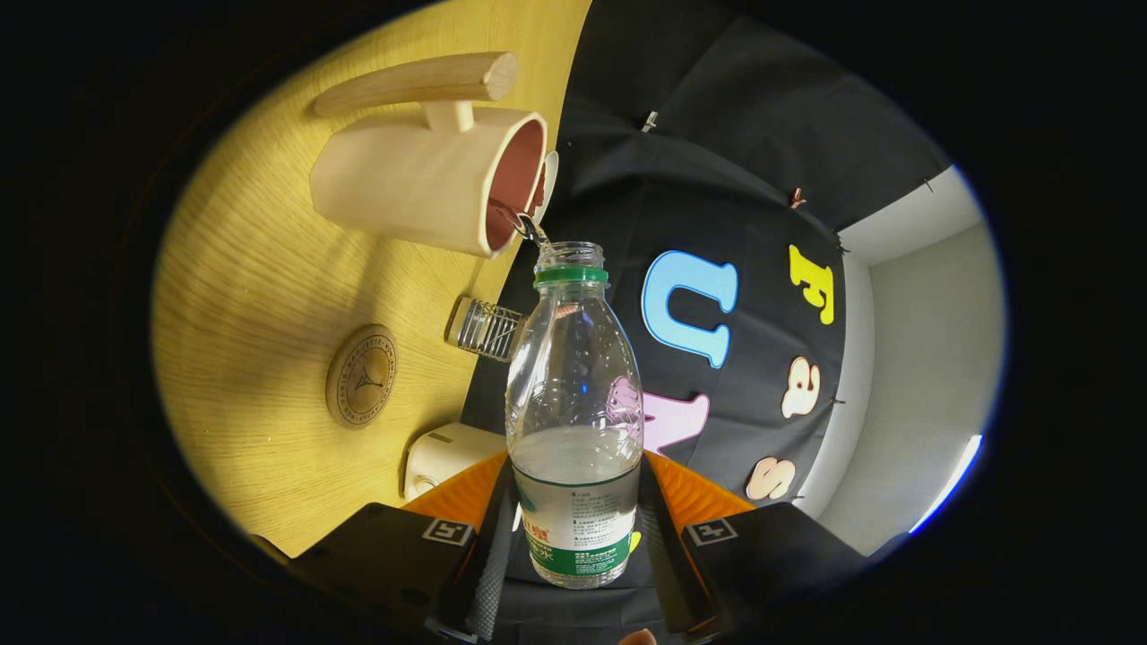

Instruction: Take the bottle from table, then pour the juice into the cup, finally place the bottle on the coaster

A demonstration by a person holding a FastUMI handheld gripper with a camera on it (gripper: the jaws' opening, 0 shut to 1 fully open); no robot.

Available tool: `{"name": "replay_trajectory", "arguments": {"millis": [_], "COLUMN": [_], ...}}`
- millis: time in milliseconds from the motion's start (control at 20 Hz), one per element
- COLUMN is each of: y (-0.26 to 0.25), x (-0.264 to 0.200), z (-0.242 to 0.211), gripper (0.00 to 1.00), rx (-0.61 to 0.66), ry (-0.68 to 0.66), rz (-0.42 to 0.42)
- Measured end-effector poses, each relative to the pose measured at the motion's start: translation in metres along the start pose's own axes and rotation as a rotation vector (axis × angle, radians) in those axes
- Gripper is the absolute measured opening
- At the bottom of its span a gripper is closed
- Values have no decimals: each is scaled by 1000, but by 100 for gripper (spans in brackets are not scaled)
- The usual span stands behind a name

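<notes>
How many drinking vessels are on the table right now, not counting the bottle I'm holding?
2. The big mug with a wooden handle sits beyond the bottle, taking the stream. A small ribbed glass sits between the mug and the round coaster. The bottle might hide others.

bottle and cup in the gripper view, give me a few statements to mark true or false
1. The gripper holds the bottle between its fingers. True.
2. The bottle has its cap on. False: its mouth is open and a thin stream runs from it into the cup.
3. The bottle stands on the coaster. False: the coaster lies bare on the table, apart from the bottle.
4. The cup has a long wooden handle. True.
5. The bottle is full to the neck. False: liquid fills only its lower part.
</notes>
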State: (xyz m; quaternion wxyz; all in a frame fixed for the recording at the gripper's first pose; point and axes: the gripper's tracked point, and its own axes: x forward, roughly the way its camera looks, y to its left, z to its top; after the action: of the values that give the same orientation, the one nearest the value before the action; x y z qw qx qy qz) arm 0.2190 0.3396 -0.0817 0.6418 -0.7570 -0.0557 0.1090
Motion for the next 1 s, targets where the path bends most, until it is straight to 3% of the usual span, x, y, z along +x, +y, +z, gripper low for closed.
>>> {"name": "replay_trajectory", "arguments": {"millis": [800, 1000], "y": [-31, -44], "x": [2, 1], "z": [9, 17], "gripper": [71, 70], "rx": [-174, -276], "ry": [-57, -89], "rz": [-68, -105]}}
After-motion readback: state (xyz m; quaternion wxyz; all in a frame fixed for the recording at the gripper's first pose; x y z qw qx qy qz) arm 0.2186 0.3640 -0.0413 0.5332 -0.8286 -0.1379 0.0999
